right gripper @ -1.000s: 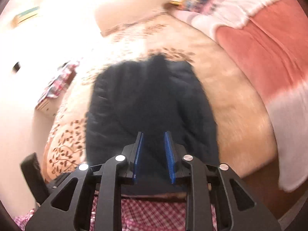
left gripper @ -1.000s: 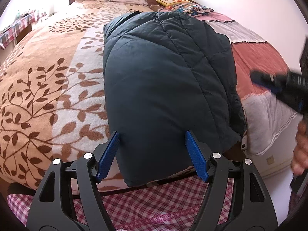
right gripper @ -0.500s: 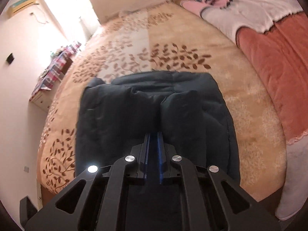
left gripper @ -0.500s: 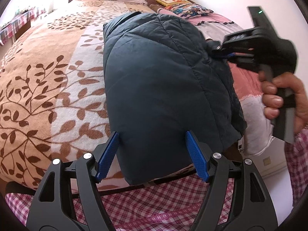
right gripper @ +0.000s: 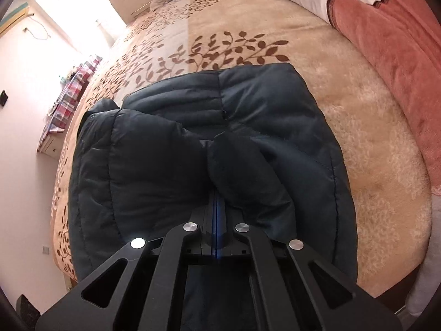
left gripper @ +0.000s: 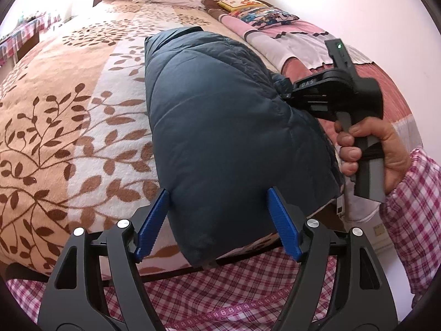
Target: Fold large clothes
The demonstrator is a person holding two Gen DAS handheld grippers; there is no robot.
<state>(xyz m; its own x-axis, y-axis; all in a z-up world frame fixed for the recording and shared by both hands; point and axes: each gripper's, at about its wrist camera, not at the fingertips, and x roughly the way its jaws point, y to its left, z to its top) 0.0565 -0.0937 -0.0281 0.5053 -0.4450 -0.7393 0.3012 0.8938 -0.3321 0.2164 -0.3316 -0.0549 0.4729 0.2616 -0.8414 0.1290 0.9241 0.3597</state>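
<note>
A dark blue puffer jacket (left gripper: 220, 127) lies folded on the bed, its near end hanging past the bed's front edge. My left gripper (left gripper: 217, 220) is open, its blue fingers on either side of the jacket's near end without pinching it. My right gripper (right gripper: 217, 201) is shut on a fold of the jacket (right gripper: 193, 149) at its right edge. It also shows in the left wrist view (left gripper: 284, 93), held by a hand.
The bed carries a beige blanket with brown leaves (left gripper: 63, 115) and a pink and white blanket (right gripper: 391, 55) on the right. Pillows and books (left gripper: 248, 8) lie by the headboard. A white wall stands on the right. A side table with a checked cloth (right gripper: 71, 93) stands on the left.
My right gripper came in from the right over the jacket, closed its fingers and pinched the jacket's right edge. My left gripper stayed open at the near end.
</note>
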